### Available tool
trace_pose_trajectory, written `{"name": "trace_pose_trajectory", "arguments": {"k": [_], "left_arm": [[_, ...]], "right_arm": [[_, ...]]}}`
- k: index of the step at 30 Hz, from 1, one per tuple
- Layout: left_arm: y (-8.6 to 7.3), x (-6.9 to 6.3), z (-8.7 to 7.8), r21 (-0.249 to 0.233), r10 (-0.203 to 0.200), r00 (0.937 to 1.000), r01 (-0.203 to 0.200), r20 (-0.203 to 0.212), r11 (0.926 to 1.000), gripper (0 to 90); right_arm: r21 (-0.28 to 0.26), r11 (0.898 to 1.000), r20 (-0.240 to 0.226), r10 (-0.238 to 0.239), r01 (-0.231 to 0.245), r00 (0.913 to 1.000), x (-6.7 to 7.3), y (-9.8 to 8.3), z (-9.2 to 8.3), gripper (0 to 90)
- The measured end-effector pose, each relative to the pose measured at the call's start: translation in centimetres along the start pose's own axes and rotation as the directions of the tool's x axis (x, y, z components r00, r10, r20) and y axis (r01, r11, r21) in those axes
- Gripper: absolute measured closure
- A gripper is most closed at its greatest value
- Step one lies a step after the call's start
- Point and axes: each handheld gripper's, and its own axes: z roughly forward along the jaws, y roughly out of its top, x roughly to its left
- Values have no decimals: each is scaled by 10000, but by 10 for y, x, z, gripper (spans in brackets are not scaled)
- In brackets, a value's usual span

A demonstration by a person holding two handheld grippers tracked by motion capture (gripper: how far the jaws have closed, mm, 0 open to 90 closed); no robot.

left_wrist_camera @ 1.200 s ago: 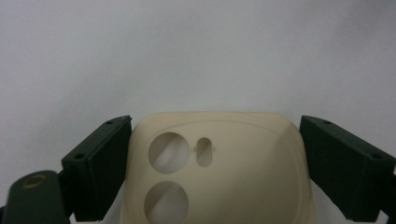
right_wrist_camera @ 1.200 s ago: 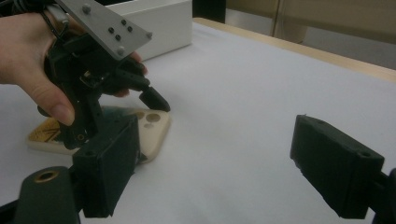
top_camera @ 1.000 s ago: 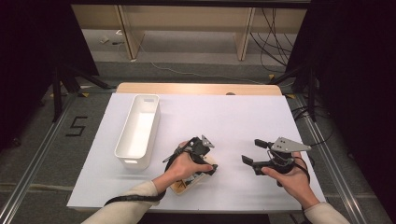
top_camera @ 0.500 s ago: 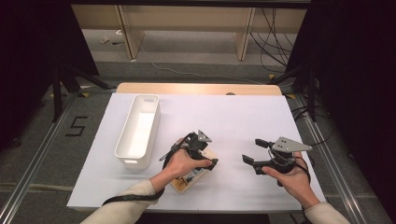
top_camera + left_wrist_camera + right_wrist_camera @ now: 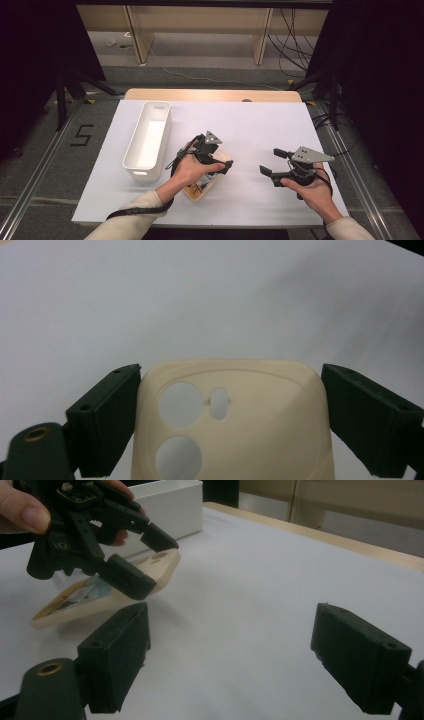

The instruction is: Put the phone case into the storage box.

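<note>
**A:** ok, left tongs first: what have I got?

**B:** From where I'm driving, the left tongs are clamped on a cream phone case. In the left gripper view the case sits right between the two black jaws, one on each long edge, camera cutouts facing the lens. The near jaw touches the case edge; the far one looks just at it (hard to call full contact).

**A:** And where's the case relative to the surface?

**B:** In the right gripper view the phone case is tilted: the end in the left tongs is lifted, the other end is down on the white surface. There's some printed card or picture inside it, too blurry to read.

**A:** Right side?

**B:** My right tongs are spread wide with nothing between them, hovering over the white surface well apart from the case. Right hand is wrapped round the handle, grey plate on top.

**A:** Anything else around?

**B:** A long white bin just to the left of my left hand, standing on the surface.
</note>
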Motion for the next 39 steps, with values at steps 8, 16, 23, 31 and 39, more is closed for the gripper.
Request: {"name": "trace_pose_trajectory", "arguments": {"k": [8, 16, 23, 31, 39], "left_arm": [[7, 4, -10, -483, -104, 9997, 93, -219, 9988, 117], [12, 9, -19, -823, -156, 9992, 124, -380, 9965, 116], [15, 11, -23, -1089, -225, 9984, 168, -515, 9939, 117], [18, 14, -29, -1323, -273, 9974, 183, -667, 9910, 117], [21, 18, -34, -1471, -300, 9961, 175, -831, 9890, 117]], "right_arm": [[-10, 10000, -4, 19, -19, 10000, 0, 0, 0, 168], [-9, 10000, 5, 40, -40, 10000, 0, 0, 0, 169], [-13, 10000, 3, 56, -56, 10000, -1, 0, 0, 168], [-12, 10000, 9, 71, -71, 10000, 0, 0, 0, 168], [-15, 10000, 6, 78, -78, 10000, -1, 0, 0, 168]]}}
